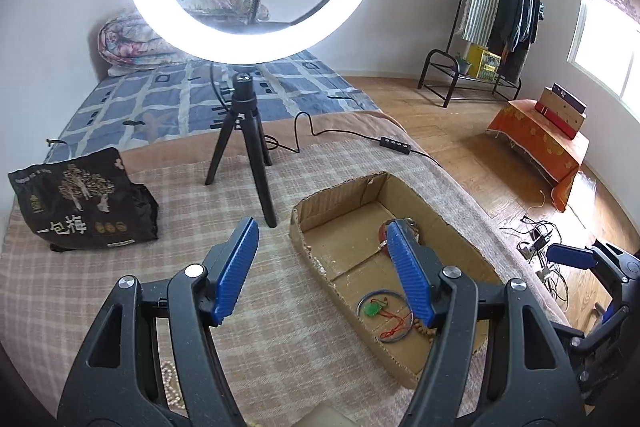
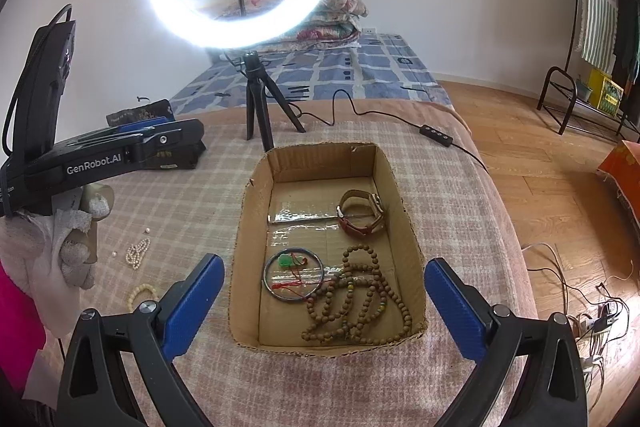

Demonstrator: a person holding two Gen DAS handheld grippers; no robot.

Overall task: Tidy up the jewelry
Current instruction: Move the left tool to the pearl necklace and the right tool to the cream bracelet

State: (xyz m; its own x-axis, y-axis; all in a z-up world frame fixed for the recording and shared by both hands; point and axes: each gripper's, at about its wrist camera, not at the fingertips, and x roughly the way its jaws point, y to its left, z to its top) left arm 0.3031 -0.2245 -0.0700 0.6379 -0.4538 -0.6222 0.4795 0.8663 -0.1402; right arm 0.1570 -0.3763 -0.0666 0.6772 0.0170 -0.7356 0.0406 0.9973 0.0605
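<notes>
An open cardboard box [image 2: 404, 223] lies on the checked blanket. Inside it are a brown leather watch [image 2: 362, 215], a metal bangle [image 2: 294, 275] with a green pendant [image 2: 289, 260] on red cord, and a long string of brown wooden beads [image 2: 360, 299]. The box [image 1: 312, 211] and bangle [image 1: 386, 315] also show in the left wrist view. A pearl necklace [image 2: 138, 253] and a pale bead bracelet [image 2: 140, 297] lie on the blanket left of the box. My left gripper [image 1: 322, 239] is open and empty above the box's left wall. My right gripper [image 2: 324, 281] is open and empty over the box's near end.
A ring light on a black tripod [image 2: 256, 99] stands behind the box, its cable and switch [image 2: 436, 135] trailing right. A black snack bag [image 1: 80, 203] lies at the left. The bed edge drops to wooden floor [image 2: 560, 195] on the right, with cables there.
</notes>
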